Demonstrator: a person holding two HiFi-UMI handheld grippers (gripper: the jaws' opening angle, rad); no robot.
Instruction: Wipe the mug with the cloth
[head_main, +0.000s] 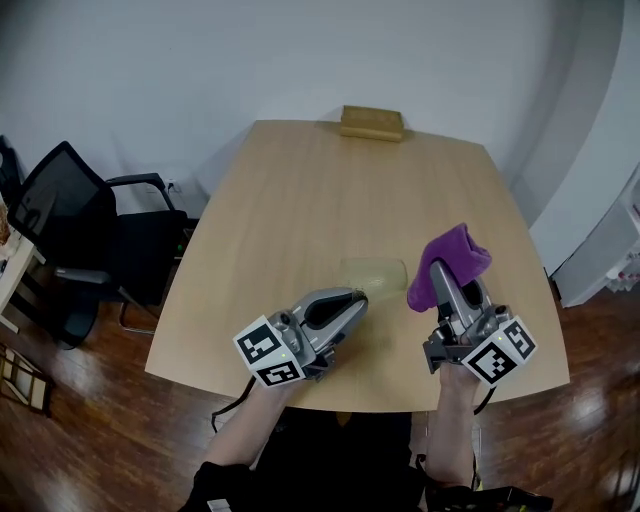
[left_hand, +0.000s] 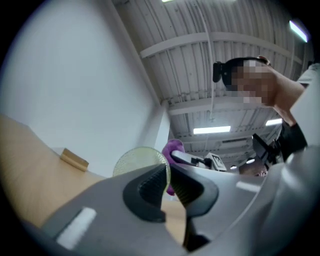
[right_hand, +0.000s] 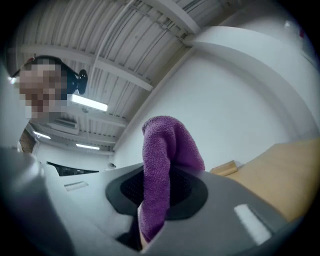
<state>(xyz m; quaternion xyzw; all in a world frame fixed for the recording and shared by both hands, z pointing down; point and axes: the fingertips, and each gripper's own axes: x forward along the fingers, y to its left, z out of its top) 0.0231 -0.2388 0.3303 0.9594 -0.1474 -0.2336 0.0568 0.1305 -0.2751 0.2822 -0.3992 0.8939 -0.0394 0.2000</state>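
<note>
- Right now my left tongs (head_main: 360, 298) are clamped on the mug (head_main: 375, 272), a pale, see-through yellowish one.
- In the left gripper view the two dark ribbed pads of my left tongs (left_hand: 169, 175) pinch the mug's (left_hand: 137, 161) thin wall between them. The mug shows as a round disc against the white wall, above the line of the tabletop.
- My right tongs (head_main: 445, 278) are closed on the purple cloth (head_main: 450, 262). The cloth stands up out of the tips in a bunched fold.
- In the right gripper view the cloth (right_hand: 165, 145) fills the gap between the pads of my right tongs (right_hand: 156, 180). It rises above them and droops over to one side at the top.
- From the head view the mug sits just left of the cloth, over the near middle of the table (head_main: 330, 190). The two are close, but I cannot tell whether they touch.
- In the left gripper view the cloth (left_hand: 174, 147) peeks out just behind the mug's rim, with the grey body of my right tongs beside it.
- Both tongs point away from me and tilt upward, side by side.
- A small wooden block (head_main: 372, 122) lies at the far edge of the table, well apart from everything I hold. It also shows in the left gripper view (left_hand: 74, 159) and in the right gripper view (right_hand: 224, 168).
- A black office chair (head_main: 70, 220) stands on the dark wood floor (head_main: 80, 440) off the table's left side.
</note>
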